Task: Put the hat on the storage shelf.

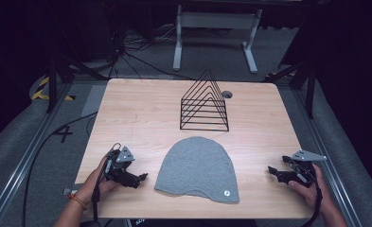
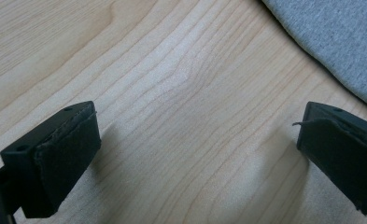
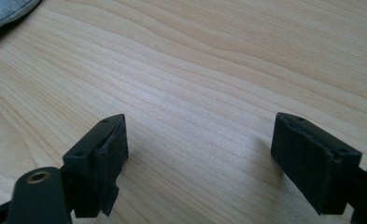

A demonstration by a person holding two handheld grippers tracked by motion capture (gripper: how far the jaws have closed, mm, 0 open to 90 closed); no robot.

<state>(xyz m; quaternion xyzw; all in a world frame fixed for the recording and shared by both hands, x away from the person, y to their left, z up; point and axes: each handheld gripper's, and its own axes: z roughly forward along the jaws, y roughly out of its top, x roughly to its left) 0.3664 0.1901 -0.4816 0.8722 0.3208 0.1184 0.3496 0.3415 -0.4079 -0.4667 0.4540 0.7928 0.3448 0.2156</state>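
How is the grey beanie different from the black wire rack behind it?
The grey beanie is soft cloth and lies flat on the table; the black wire rack is stiff, open metal wire and stands upright in triangles. The beanie sits near the front edge, between the two tools; the rack stands farther back. Both rest on the table, untouched.

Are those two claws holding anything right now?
No. The left gripper and right gripper are both open over bare table, beside the grey hat.
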